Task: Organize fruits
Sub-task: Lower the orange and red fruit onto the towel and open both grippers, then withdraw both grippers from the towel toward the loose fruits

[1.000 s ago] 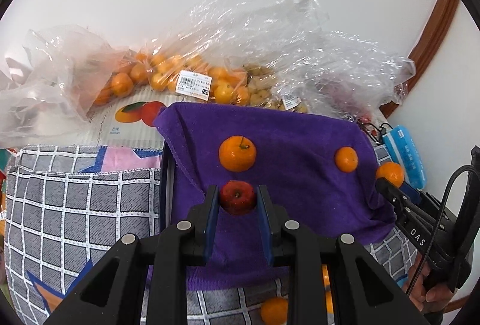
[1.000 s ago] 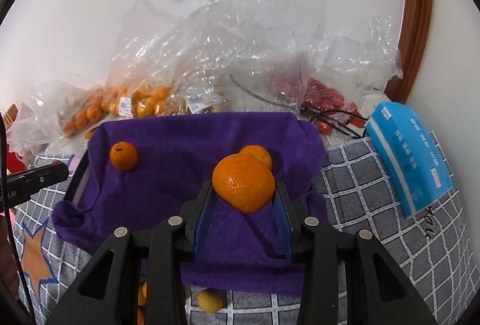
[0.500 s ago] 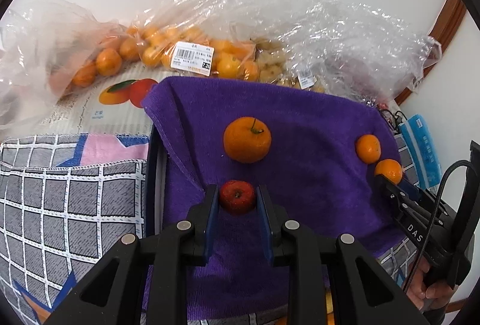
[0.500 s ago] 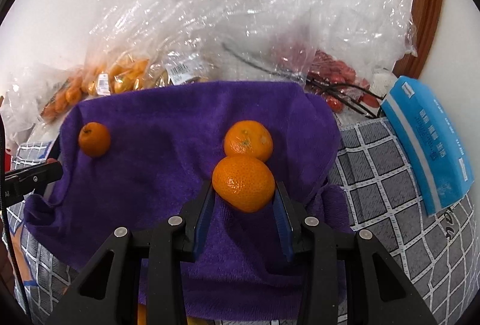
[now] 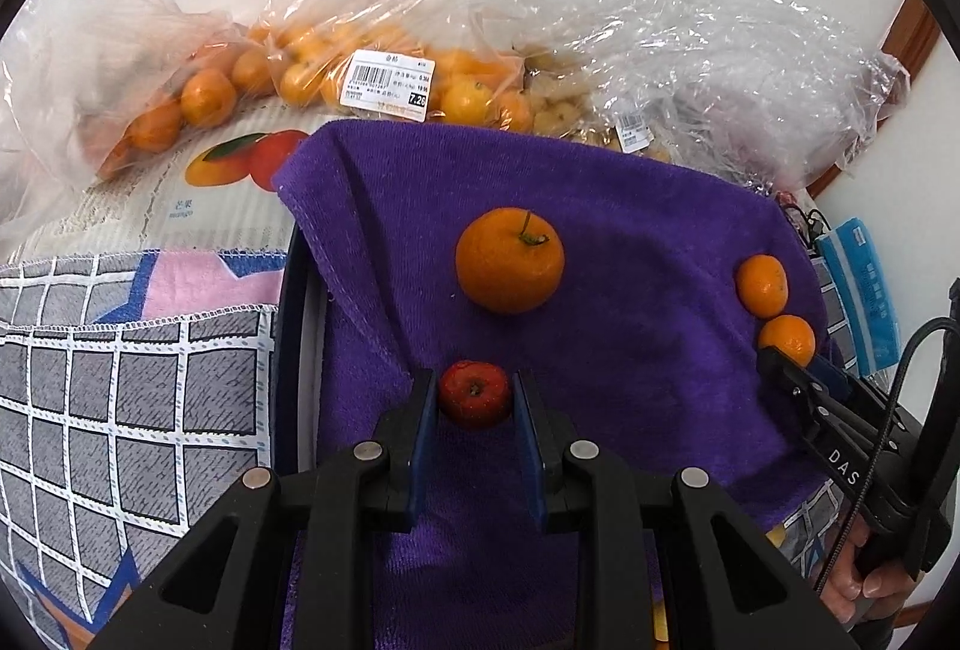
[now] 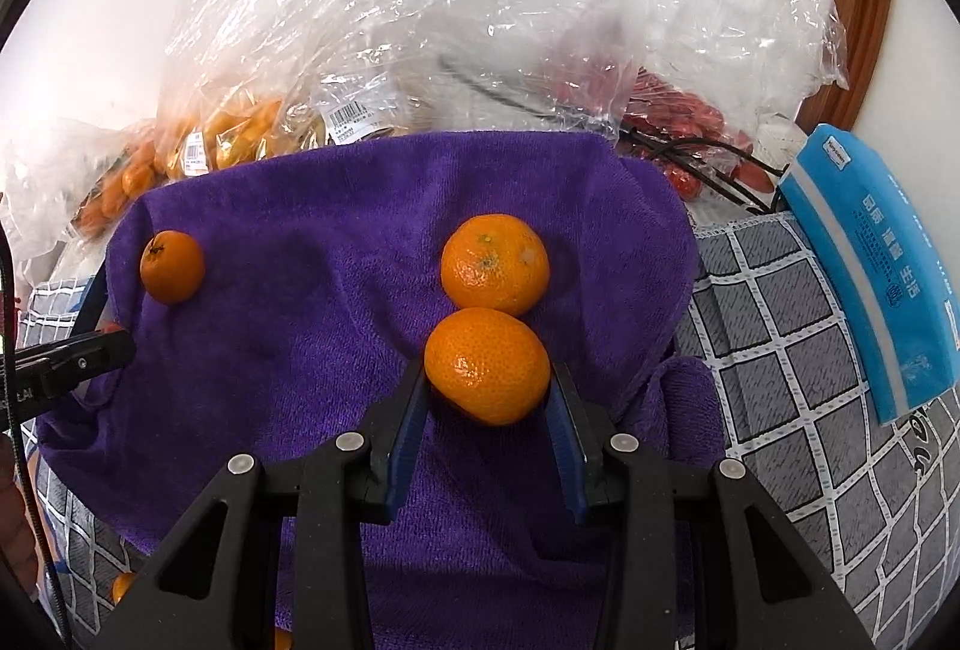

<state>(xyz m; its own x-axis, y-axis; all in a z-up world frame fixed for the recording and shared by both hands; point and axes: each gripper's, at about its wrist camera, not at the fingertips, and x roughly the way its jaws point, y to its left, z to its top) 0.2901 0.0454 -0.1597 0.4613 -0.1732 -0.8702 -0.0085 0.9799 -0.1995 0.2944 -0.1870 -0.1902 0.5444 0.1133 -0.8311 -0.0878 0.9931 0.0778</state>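
A purple towel [image 5: 630, 242] covers a tray; it also shows in the right wrist view [image 6: 336, 254]. My left gripper [image 5: 475, 398] is shut on a small red fruit [image 5: 474, 392] low over the towel's near left part. An orange with a stem [image 5: 509, 259] lies just beyond it. My right gripper [image 6: 487, 380] is shut on a tangerine [image 6: 487, 363] close over the towel, right next to another tangerine [image 6: 495, 263] that lies on it. The stemmed orange [image 6: 171, 266] is at the towel's left. The right gripper's tangerine [image 5: 787, 339] also shows in the left wrist view.
Clear plastic bags of oranges [image 5: 288, 74] and other fruit [image 6: 672, 116] are heaped behind the towel against the wall. A blue packet [image 6: 876, 266] lies on the grey checked cloth [image 6: 798, 350] to the right. A mango box [image 5: 180, 194] is at the back left.
Both grippers have moved forward and lower over the towel with their fruit. The right gripper's tangerine has come up beside the tangerine lying on the towel.
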